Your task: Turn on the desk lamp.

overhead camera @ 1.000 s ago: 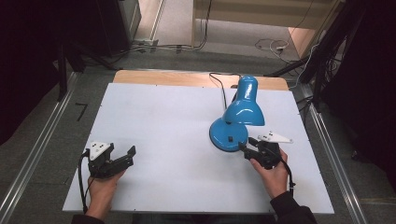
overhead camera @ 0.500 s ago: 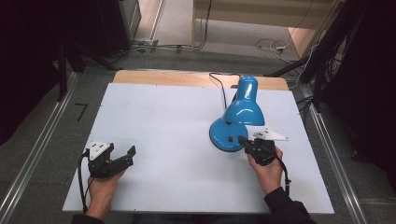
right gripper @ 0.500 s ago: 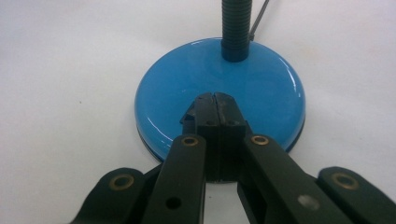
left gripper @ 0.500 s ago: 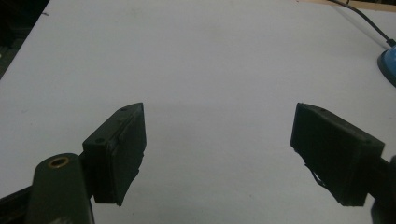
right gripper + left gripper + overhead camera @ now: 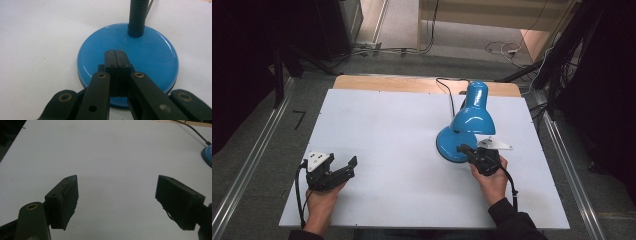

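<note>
Since the earlier high view, the right tongs (image 5: 460,148) have snapped closed with nothing between them, over the blue desk lamp (image 5: 464,126) near the tabletop's (image 5: 387,125) right edge. Left tongs (image 5: 116,200) gape wide and empty above bare tabletop. Right tongs (image 5: 115,53) sit pressed together above the lamp's round base (image 5: 150,50).

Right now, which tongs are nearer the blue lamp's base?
Right. The right tongs hover shut over the lamp base; the left tongs sit open far across the table.

Glossy blue lamp (image 5: 467,127), plain white table (image 5: 387,130), black right gripper (image 5: 115,58)
</note>
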